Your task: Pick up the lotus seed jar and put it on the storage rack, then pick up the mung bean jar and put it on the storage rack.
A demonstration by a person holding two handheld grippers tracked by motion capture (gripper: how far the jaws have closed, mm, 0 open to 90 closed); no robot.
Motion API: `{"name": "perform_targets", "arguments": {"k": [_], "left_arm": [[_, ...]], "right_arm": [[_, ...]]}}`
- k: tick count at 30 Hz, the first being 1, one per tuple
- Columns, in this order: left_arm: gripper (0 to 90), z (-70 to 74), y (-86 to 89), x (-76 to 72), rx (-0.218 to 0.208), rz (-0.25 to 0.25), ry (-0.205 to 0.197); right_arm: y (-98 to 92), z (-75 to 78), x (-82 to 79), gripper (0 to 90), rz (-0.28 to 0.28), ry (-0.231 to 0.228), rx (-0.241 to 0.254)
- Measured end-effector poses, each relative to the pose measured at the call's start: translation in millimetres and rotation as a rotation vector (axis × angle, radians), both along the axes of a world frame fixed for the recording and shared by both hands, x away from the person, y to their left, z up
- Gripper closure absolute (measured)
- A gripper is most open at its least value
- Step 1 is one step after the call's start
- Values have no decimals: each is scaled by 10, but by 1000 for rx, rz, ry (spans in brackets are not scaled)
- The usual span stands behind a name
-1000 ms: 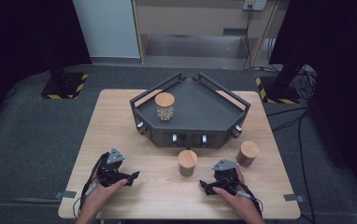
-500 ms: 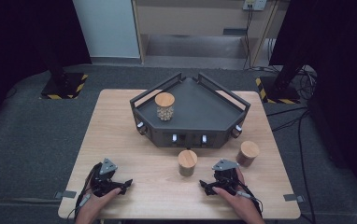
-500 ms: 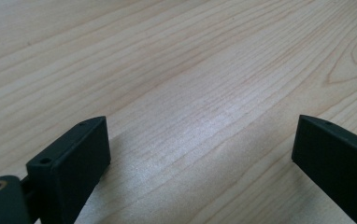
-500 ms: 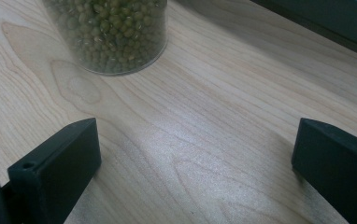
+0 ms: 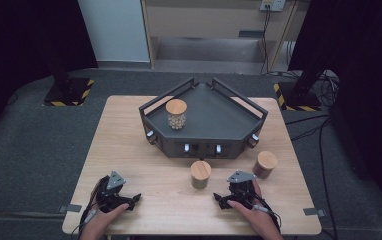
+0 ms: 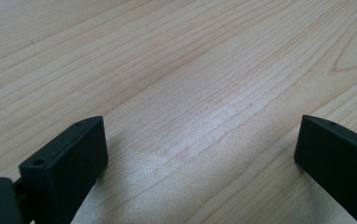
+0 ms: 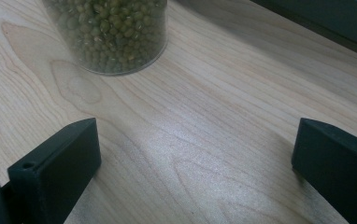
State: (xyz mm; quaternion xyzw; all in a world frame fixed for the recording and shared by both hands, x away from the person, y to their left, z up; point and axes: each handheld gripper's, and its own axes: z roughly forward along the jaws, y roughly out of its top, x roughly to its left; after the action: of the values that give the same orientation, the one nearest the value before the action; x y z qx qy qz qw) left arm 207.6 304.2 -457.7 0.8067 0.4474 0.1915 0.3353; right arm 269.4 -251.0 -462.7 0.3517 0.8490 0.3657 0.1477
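Observation:
My left gripper (image 5: pixel 133 200) rests low over the near left of the wooden table (image 5: pixel 129 140), pointing right. Its jaws stand wide apart and have just been opening; in the left gripper view (image 6: pixel 200 154) there is bare wood between them. My right gripper (image 5: pixel 219 201) sits at the near right, open, pointing left. Just beyond its jaws (image 7: pixel 195 154) stands a glass jar of green beans (image 7: pixel 109 32) with a wooden lid (image 5: pixel 200 174). A darker jar (image 5: pixel 265 164) stands farther right. A third jar (image 5: pixel 176 114) of pale contents stands on the dark tray (image 5: pixel 214 120).
The dark angular tray has raised rails on its far sides and small knobs along its front wall (image 5: pixel 201 148). It takes up the middle and far part of the table. Grey carpet (image 5: pixel 39 150) surrounds the table, with cables (image 5: pixel 309 130) on the right.
My left gripper has drawn back toward the near edge of the table and sunk lower. The right gripper and the jars have not moved.

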Motion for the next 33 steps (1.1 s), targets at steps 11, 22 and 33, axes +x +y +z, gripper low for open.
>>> {"name": "perform_targets", "arguments": {"k": [11,22,33], "left_arm": [[11,-1,9,6,-5,-2,3],[9,-1,-2,-2,-3,4,1],[8,0,-7,-5,-2,7,2]], "right_arm": [[0,2,0,15,0,1,0],[-9,5,-1,20,3,2,0],[30,169,-26,30,49,-33,-11]]}}
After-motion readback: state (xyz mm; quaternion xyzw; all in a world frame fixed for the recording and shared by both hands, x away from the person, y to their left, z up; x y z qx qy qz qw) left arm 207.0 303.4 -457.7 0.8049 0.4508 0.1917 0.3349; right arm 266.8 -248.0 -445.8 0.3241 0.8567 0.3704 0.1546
